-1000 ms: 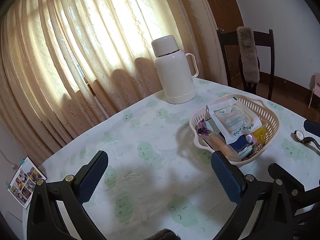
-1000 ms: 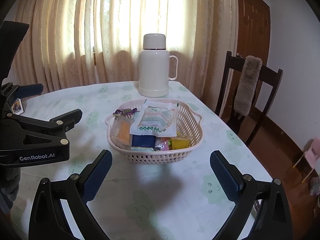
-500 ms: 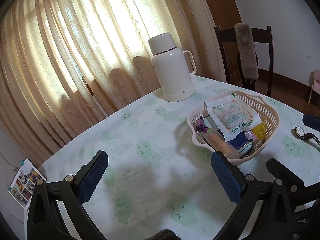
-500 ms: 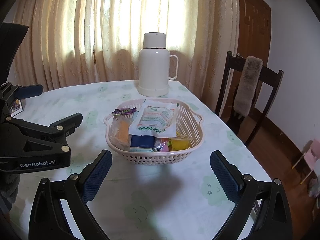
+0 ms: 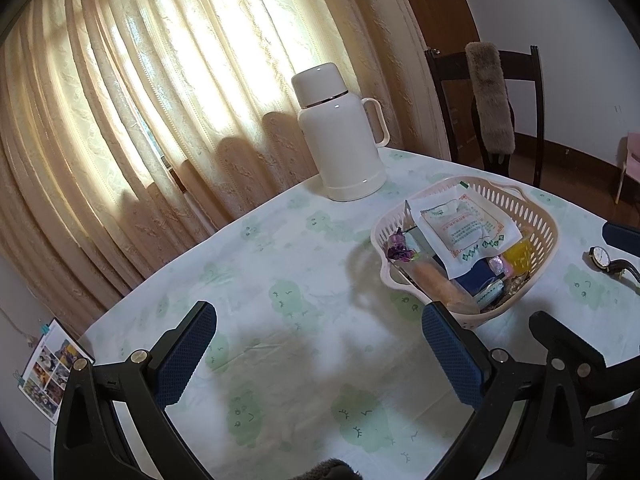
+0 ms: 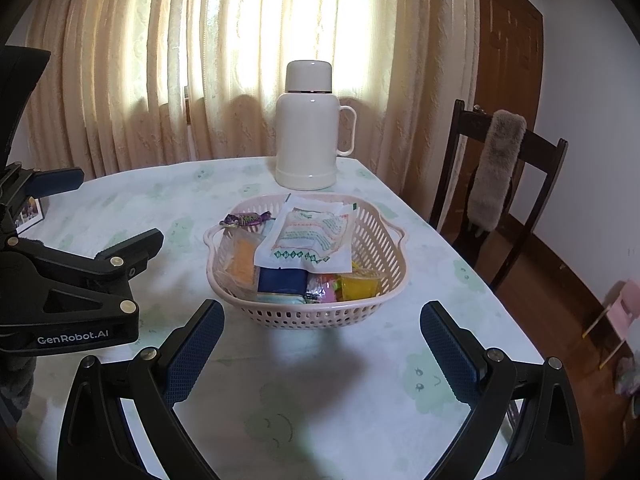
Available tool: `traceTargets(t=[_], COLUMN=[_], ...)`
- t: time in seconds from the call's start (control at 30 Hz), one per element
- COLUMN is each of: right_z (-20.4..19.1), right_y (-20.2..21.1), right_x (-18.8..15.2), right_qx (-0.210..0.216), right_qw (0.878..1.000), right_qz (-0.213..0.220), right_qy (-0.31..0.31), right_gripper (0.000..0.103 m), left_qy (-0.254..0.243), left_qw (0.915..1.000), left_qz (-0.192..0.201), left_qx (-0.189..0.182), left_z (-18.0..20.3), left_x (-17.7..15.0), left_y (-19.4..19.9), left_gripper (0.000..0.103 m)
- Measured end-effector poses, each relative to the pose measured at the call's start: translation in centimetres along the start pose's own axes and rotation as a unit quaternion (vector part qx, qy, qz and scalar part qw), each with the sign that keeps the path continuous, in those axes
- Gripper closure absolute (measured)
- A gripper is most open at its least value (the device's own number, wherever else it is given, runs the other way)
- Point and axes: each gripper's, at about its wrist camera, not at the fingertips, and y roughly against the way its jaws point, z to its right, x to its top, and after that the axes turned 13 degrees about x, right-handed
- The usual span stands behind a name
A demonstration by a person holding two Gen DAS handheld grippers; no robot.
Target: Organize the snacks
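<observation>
Both views drifted slightly vs. earlier: left hand-held gripper (image 5: 318, 354) & right hand-held gripper (image 6: 322, 354) spread wide, empty, above table (image 6: 360, 392); snack basket (image 6: 306, 312) near thermos (image 6: 310, 132).

Backlit cream curtains (image 6: 240, 60) at twelve o'clock; dark wooden chair (image 6: 508, 196) and brown door (image 6: 508, 52) at two

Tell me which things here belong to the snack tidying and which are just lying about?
For the job: pink basket, white sachet, purple-wrapped candy, yellow packet, blue packet.

Lying about: white thermos jug, wristwatch, chair, photo card.
</observation>
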Motion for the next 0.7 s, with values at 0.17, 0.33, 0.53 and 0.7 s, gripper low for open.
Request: traceTargets(t=[0.17, 0.33, 0.53, 0.7], right_z=[0.01, 0.05, 0.1, 0.22], right_y=[-0.09, -0.24, -0.33, -0.14], right_x=[-0.02, -0.05, -0.08, -0.24], right_qx=[0.0, 0.0, 0.0, 0.003], right_qw=[1.0, 1.0, 1.0, 1.0], right_qz=[-0.001, -0.002, -0.002, -0.002], right_qy=[0.0, 0.001, 0.001, 0.001], right_gripper=[0.005, 0.005, 0.005, 0.005], left_qy=[-0.004, -0.007, -0.007, 0.003], left_qw=[1.0, 1.0, 1.0, 0.9998], left_qz=[-0.002, -0.004, -0.003, -0.02], left_qx=[0.001, 0.001, 0.002, -0.004], left_z=[0.16, 0.15, 0.22, -0.47], left_x=[-0.14, -0.3, -0.16, -0.53], left_y=[-0.16, -0.34, -0.33, -0.8], left_gripper=[0.001, 0.001, 0.001, 0.001])
